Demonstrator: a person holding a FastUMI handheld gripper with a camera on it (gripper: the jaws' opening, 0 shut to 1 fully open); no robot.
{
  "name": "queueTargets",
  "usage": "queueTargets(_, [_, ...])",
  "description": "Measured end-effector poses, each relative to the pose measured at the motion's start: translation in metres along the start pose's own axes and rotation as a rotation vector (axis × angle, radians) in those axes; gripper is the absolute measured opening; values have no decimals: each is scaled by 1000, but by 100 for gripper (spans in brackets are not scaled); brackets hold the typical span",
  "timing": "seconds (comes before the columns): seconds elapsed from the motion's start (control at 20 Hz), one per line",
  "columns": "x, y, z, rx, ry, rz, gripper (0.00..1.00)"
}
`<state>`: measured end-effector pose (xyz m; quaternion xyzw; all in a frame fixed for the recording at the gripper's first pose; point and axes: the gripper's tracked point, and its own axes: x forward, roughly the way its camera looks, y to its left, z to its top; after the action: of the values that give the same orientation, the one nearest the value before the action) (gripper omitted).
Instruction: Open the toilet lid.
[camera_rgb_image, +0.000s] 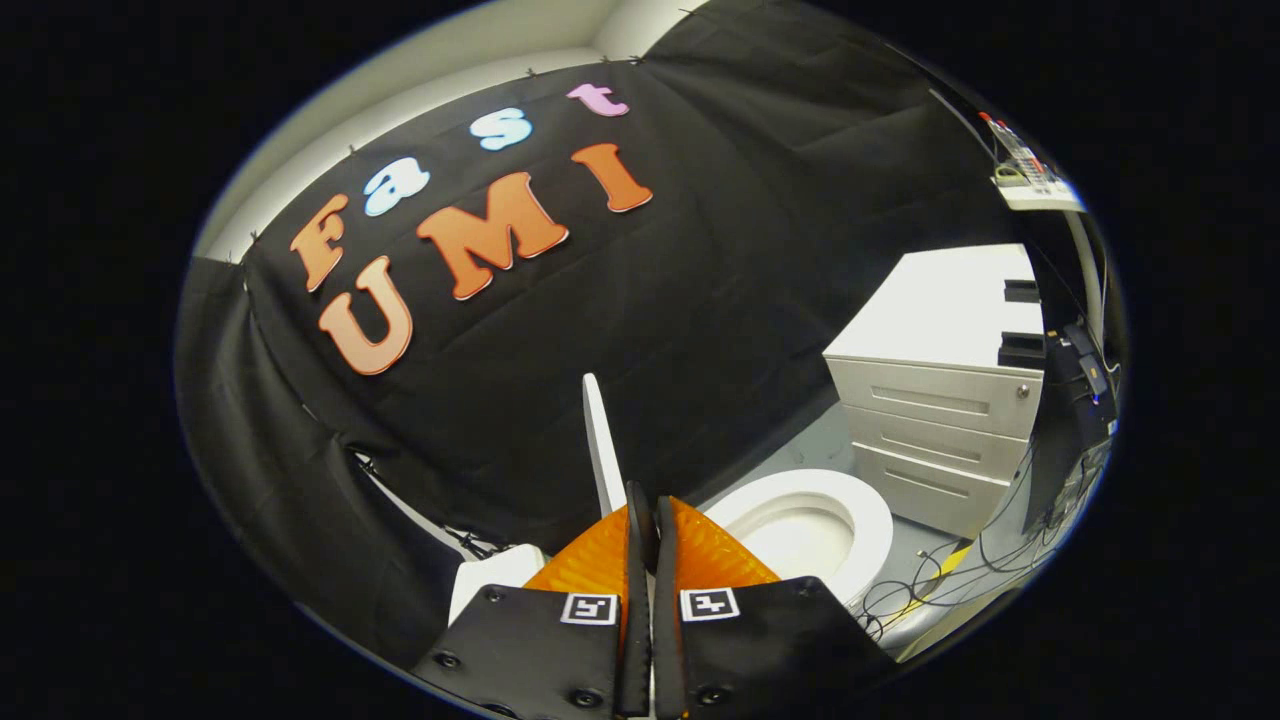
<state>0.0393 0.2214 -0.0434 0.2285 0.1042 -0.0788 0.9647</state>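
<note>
In the gripper view the claw (640, 505) has its two fingers drawn almost together, with only a thin slit between them, and the lower edge of the toilet lid (600, 440) runs into that slit, so the claw is clamped on the lid's rim. The lid stands raised, nearly upright and seen edge-on as a narrow white blade rising just beyond the fingertips (634, 510) against the black cloth wall (700, 300). The toilet bowl (815, 525) lies open to the right of the lid, its white seat ring and pale basin fully exposed, close beside the right finger. To the left of the lid, low down by the left finger, sits a white block (495, 580) that looks like part of the toilet's cistern, though I cannot tell for sure. Beyond the bowl, further right of the lid, stands a white drawer cabinet (940, 400) with three drawer fronts and a flat top; two small dark items (1020, 320) rest at the far edge of that top. A tangle of black cables (940, 580) lies on the grey floor (910, 550) between the bowl and the cabinet, with a strip of yellow tape among them. Past the cabinet, farthest from the lid, dark equipment (1075, 400) hangs on a pale pole, and above it a small white shelf (1035, 190) carries some objects too small to identify.
</note>
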Motion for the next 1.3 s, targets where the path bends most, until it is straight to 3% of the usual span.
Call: queueTargets(1.3, [-56,187,-88,-387,-6,243,10])
